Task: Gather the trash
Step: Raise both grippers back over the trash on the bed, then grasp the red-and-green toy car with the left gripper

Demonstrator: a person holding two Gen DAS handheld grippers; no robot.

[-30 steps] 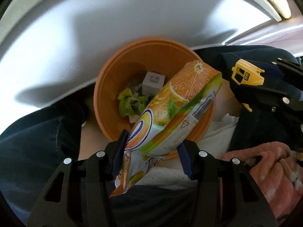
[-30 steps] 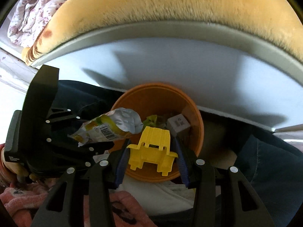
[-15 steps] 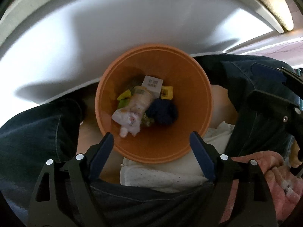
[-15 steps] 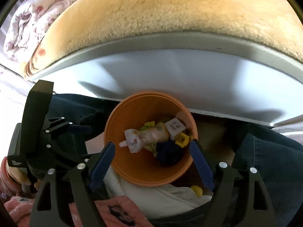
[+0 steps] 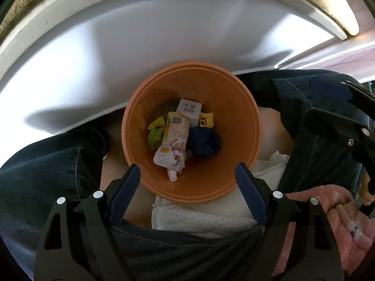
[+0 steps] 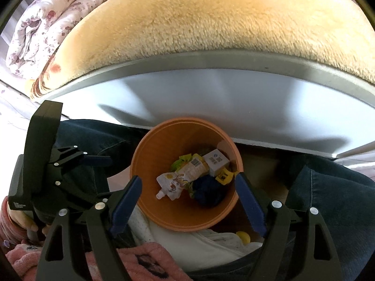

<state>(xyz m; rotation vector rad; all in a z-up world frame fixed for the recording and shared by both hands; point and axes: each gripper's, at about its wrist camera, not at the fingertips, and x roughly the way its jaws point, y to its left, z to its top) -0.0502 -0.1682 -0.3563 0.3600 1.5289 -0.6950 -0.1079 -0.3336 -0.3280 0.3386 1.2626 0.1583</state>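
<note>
Above the bin [image 5: 243,140], both grippers, left [image 5: 187,182] and right [image 6: 187,192], hang wide open and empty. Pouch [image 5: 174,144] lies mid-bin, yellow piece [image 5: 206,120] at one o'clock. Drop step looks finished; next, seek remaining trash.

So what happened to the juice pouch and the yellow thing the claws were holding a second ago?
Both claws, left and right, opened and let go. The juice pouch and the yellow piece dropped into the orange bin. The bin and the white box stayed put.
</note>
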